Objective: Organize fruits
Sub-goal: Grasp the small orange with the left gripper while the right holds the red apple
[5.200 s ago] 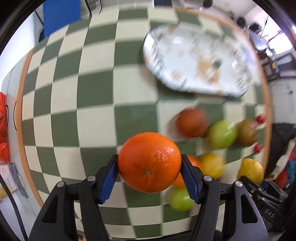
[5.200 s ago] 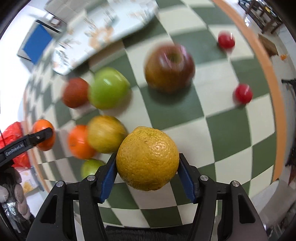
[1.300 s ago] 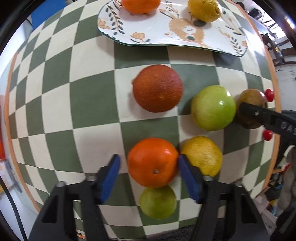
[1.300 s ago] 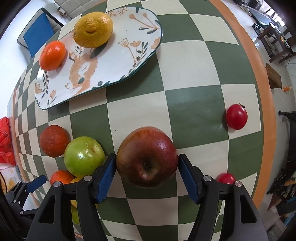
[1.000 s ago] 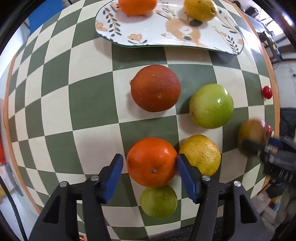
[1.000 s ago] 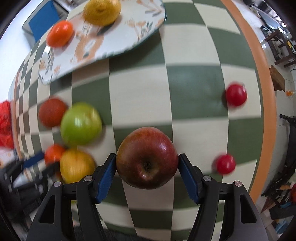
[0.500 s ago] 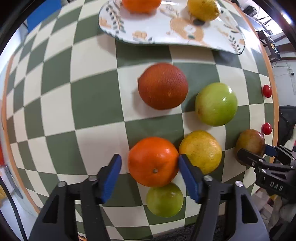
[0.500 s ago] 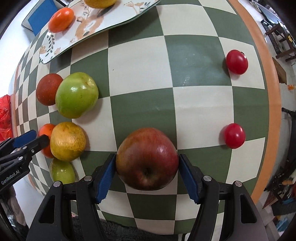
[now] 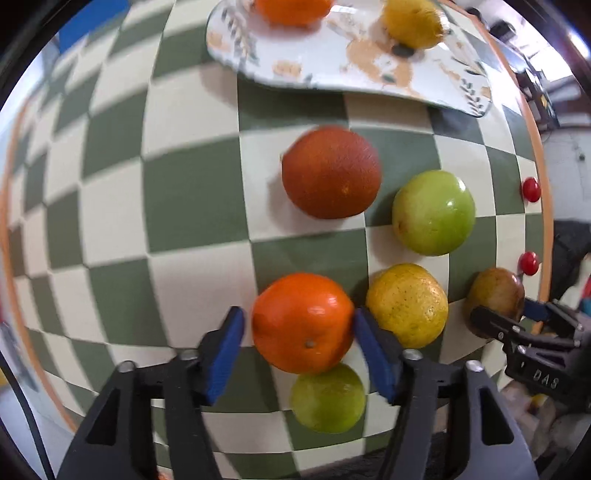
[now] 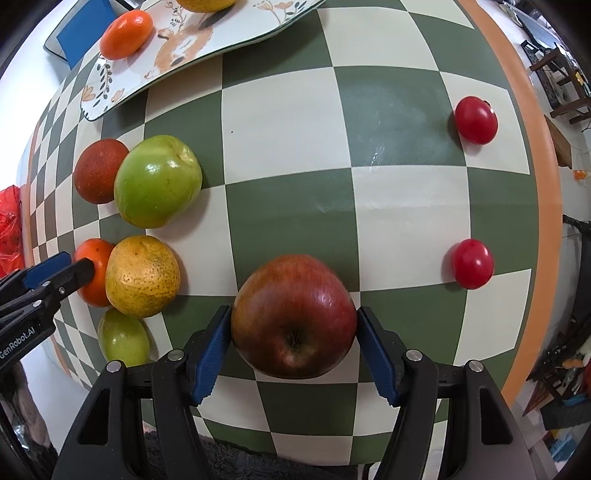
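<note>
Left gripper [image 9: 299, 332] points down over the near edge of the checkered table [image 9: 192, 192], jaws opening; a bright orange [image 9: 303, 323] sits between the blue pads, a gap showing at the left pad and the right pad just at the peel, so released, not gripped. Orange rests on the cloth. Just beside it on the right, a yellow-orange citrus [image 9: 406, 304], the two nearly touching. A small lime [image 9: 328, 397] lies against the near side of the orange, closest to the near edge. Farther in, a dark red-orange fruit [image 9: 330, 171], and a green apple [image 9: 434, 218] just beside it on the right. Right gripper [image 10: 293, 332] is clenched on a red apple [image 10: 295, 315], both pads pressed to its sides, stem end toward the camera; whether the apple is lifted or touching the cloth cannot be told. It is near the near edge, toward the right side. Two small red tomatoes [image 10: 475, 120] [image 10: 472, 263] sit apart near the right edge, by the orange border. A patterned plate [image 9: 332, 66] lies at the far edge, bearing an orange fruit [image 9: 291, 11] toward its left end and a yellow one [image 9: 412, 22] toward its right. Left-wrist view slightly blurred. A blue object [image 10: 83, 26] shows past the far left corner.
</note>
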Available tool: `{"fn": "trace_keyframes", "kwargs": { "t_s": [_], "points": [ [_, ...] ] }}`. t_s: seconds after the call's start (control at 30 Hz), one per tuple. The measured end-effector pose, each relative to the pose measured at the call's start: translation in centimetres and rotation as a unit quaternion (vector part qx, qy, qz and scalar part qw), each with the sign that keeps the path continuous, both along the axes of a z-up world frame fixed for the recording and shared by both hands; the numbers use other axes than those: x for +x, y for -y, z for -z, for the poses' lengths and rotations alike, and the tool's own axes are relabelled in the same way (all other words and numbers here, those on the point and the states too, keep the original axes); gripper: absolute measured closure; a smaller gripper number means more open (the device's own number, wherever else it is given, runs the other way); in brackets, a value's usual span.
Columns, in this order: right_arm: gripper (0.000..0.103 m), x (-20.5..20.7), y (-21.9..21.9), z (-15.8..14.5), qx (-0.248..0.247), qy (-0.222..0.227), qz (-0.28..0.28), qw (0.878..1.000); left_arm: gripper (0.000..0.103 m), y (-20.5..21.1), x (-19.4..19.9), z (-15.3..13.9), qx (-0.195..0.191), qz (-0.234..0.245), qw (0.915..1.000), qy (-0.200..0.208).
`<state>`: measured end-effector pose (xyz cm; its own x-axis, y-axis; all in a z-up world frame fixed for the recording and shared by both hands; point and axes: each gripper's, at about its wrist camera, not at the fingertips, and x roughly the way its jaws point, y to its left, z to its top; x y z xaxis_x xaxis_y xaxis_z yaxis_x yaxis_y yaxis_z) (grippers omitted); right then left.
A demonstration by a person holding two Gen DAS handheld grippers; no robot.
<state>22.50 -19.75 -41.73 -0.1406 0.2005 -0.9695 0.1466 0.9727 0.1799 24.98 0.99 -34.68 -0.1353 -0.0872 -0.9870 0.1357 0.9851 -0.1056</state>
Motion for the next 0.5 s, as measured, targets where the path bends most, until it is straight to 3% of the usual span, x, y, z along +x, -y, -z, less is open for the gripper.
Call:
{"fn": "trace_keyframes", "kwargs": {
  "t_s": [0.1, 0.2, 0.37, 0.5],
  "points": [
    [0.033, 0.0, 0.2, 0.1, 0.003, -0.004, 0.004, 1.0, 0.036, -0.5, 0.1, 1.1, -0.015, -0.021, 0.9996, -0.015],
    [0.033, 0.1, 0.5, 0.3, 0.009, -0.007, 0.01, 1.0, 0.042, -0.4, 0.0, 2.3, 0.003, -0.019, 0.9997, -0.013],
    [0.033, 0.0, 0.5, 0.1, 0.007, 0.001, 0.002, 1.0, 0.043, -0.7, -0.8, 1.5, 0.028, -0.017, 0.9994, 0.007],
    [0.033, -0.2, 0.5, 0.2, 0.009, 0.007, 0.001, 1.0, 0.042, -1.1, -0.6, 2.0, 0.018, -0.02, 0.9996, -0.002]
  ]
}}
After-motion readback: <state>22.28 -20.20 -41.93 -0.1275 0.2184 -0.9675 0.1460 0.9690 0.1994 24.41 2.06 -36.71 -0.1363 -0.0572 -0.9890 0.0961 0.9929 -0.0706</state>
